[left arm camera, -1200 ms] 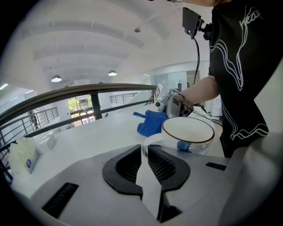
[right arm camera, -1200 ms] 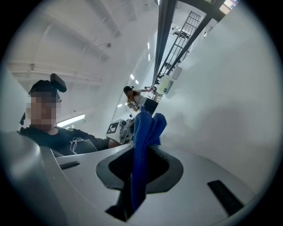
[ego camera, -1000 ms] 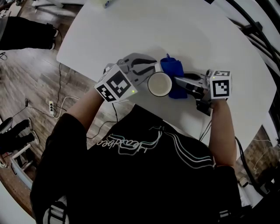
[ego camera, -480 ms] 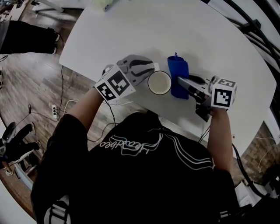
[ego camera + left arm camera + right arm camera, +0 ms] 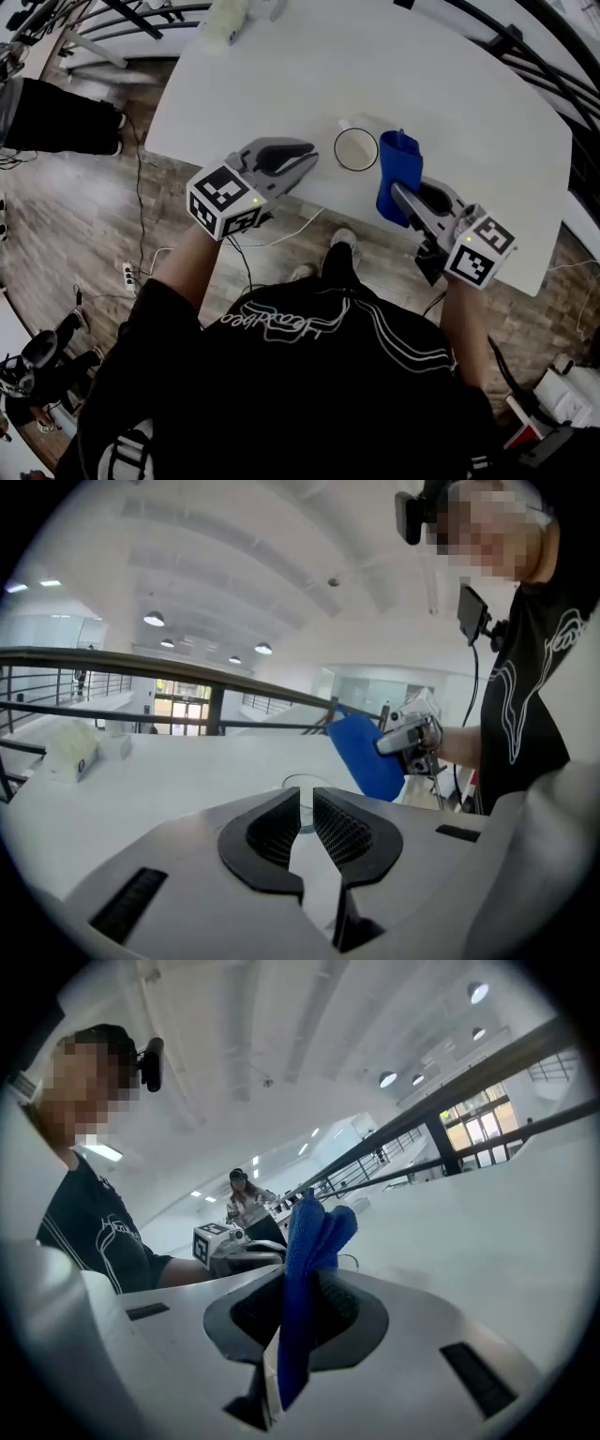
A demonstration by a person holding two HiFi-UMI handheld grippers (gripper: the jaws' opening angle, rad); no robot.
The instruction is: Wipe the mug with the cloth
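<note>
Right tongs (image 5: 405, 195), just right of the mug (image 5: 356, 149), pinch the cloth (image 5: 397, 167); soft, light, limp, it holds best by a bunched fold, as here; left tongs (image 5: 311, 157), left of the mug and clear of it, have just been closing to a narrow gap, empty; the mug stands on the worktop (image 5: 281, 75); rigid, probably slick and breakable, best steadied by its rim.

I wear a black short-sleeved T-shirt (image 5: 281, 394) with white wavy lines across the chest, and my left grey plastic gripper (image 5: 307, 161) and right grey plastic gripper (image 5: 403, 195) each carry black ribbed pads (image 5: 342, 829) and a white cube of black square markers (image 5: 223, 200).
</note>
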